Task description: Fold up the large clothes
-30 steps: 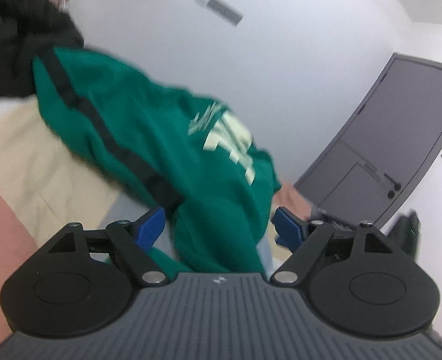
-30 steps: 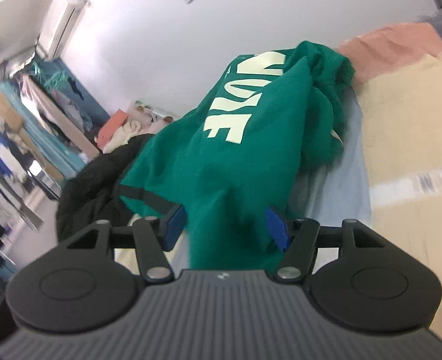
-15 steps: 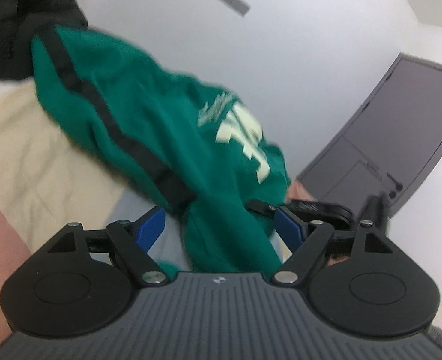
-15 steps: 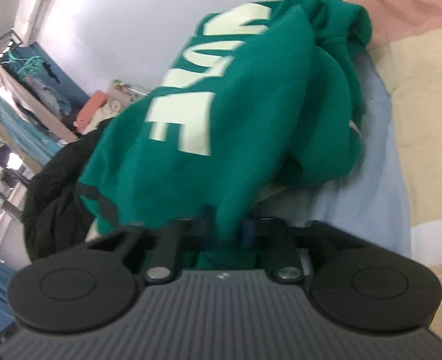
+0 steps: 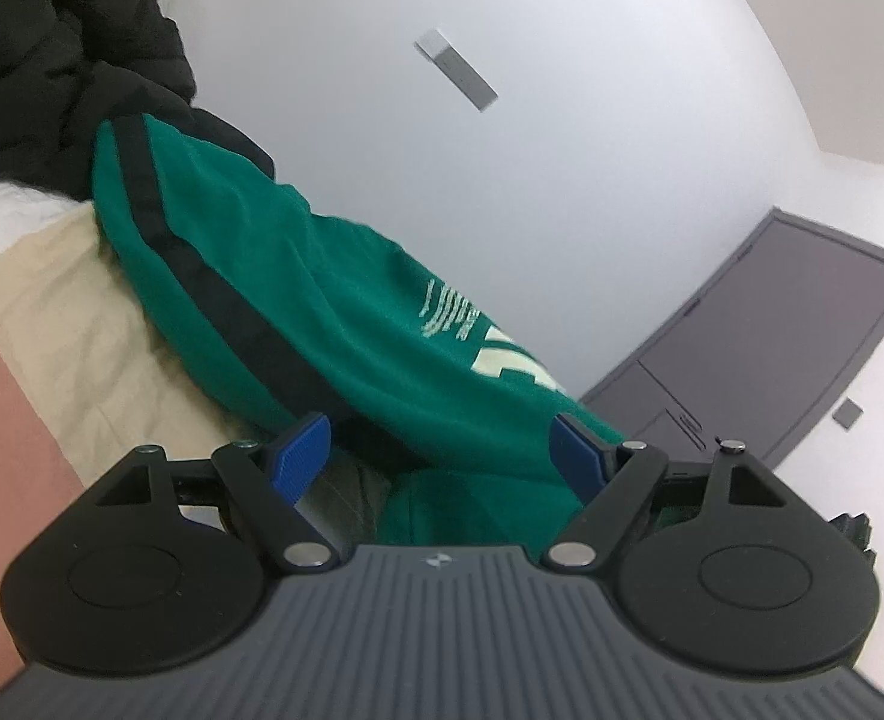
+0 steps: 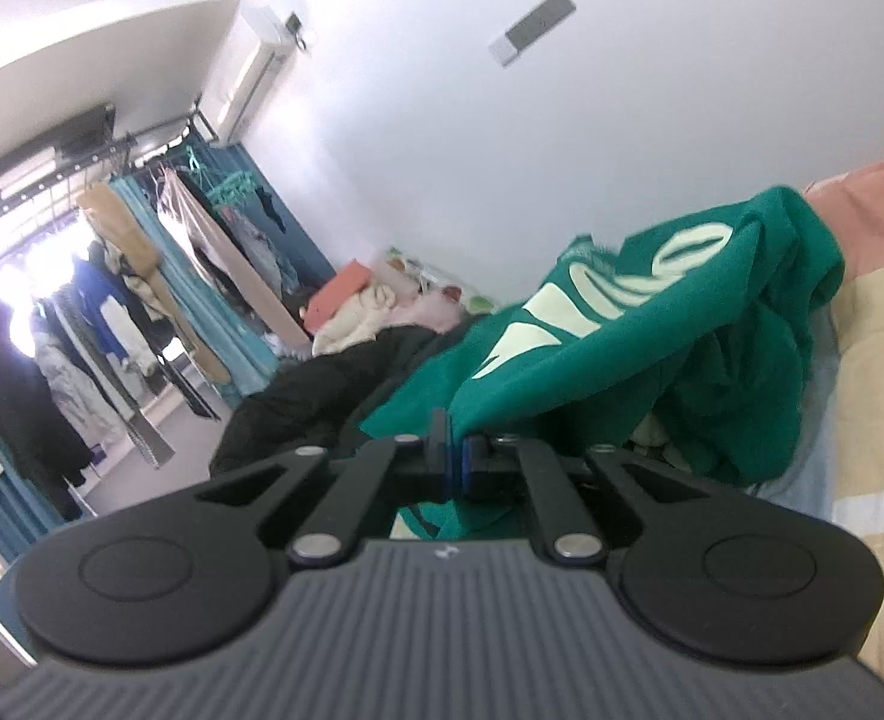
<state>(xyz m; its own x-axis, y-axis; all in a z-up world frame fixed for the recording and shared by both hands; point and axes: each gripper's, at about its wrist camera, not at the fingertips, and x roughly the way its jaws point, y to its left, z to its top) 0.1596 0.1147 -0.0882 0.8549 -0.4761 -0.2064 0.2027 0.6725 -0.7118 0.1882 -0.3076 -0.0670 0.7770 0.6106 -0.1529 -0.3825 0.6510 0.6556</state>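
Pinching green sweatshirt (image 6: 652, 324) — right gripper (image 6: 455, 461) clamped

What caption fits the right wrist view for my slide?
Right gripper shut on an edge of the green sweatshirt, lifting it over the bed.

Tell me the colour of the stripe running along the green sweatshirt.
Black, on the green sweatshirt; the left wrist view shows the stripe best.

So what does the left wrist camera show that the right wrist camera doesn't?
Only the left wrist view shows the grey door and the open left gripper, with green cloth between its pads. Only the right wrist view shows the clothes rack, the air conditioner and the right gripper shut on cloth. Both show the green sweatshirt and the black jacket.
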